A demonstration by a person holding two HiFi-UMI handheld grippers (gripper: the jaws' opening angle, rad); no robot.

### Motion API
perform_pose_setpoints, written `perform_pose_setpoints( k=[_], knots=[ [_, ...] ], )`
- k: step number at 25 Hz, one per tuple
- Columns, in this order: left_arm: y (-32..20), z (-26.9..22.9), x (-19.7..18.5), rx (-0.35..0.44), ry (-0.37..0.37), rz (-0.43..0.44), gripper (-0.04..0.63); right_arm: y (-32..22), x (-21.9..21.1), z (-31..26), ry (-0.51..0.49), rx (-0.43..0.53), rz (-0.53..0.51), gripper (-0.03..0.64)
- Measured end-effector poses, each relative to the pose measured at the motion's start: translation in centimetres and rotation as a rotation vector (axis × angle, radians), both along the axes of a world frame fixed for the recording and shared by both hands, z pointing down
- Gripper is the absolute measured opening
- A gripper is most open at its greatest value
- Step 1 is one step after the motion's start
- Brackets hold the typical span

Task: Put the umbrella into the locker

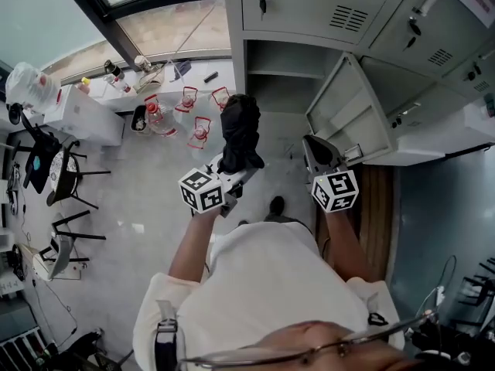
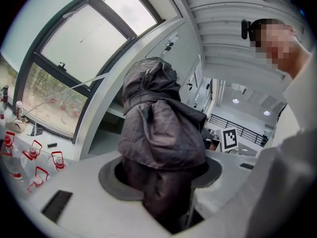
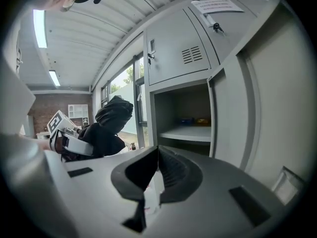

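A black folded umbrella [image 1: 241,134] stands upright in my left gripper [image 1: 232,168], whose jaws are shut on its lower part. The left gripper view is filled by the bundled dark fabric of the umbrella [image 2: 161,138], which rises from between the pads. My right gripper [image 1: 321,157] is beside it on the right, shut with nothing in it [image 3: 156,165]. Ahead stands the open locker compartment [image 1: 282,72], with its grey door [image 1: 349,110] swung out to the right. In the right gripper view the compartment [image 3: 183,118] holds a shelf [image 3: 190,133], and the umbrella [image 3: 111,120] shows at the left.
Closed grey lockers [image 1: 309,6] sit above and to the right of the open one. Several red-capped bottles [image 1: 174,114] stand on the floor by the window at left. A white box [image 1: 85,114] and dark chairs [image 1: 66,176] are farther left.
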State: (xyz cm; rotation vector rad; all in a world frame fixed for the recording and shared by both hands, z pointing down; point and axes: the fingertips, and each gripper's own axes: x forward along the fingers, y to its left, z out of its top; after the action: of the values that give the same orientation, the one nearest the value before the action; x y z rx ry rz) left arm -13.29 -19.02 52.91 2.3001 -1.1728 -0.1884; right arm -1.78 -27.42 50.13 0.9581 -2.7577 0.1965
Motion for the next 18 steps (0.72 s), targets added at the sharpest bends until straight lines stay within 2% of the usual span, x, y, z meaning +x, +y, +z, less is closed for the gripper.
perform_pose_setpoints(
  k=[4,9,15,18],
  knots=[
    [-2.2,0.2,0.2,-0.004,-0.067,-0.041,0.227,-1.5,-1.1,0.2,0.033,0.027,-0.05,0.006],
    [-4.9,0.4,0.7,-0.012,-0.197,-0.075,0.225,-2.7,-1.7,0.1,0.017,0.022,-0.1,0.006],
    [-8.1,0.8,1.9,-0.022,-0.219,-0.106,0.219,-4.3,-1.8,-0.2,0.01,0.036,-0.113,0.006],
    [-9.6,0.9,2.3,-0.017,-0.27,-0.132,0.218,-4.6,-1.7,-0.3,0.006,0.043,-0.132,0.006]
  ],
)
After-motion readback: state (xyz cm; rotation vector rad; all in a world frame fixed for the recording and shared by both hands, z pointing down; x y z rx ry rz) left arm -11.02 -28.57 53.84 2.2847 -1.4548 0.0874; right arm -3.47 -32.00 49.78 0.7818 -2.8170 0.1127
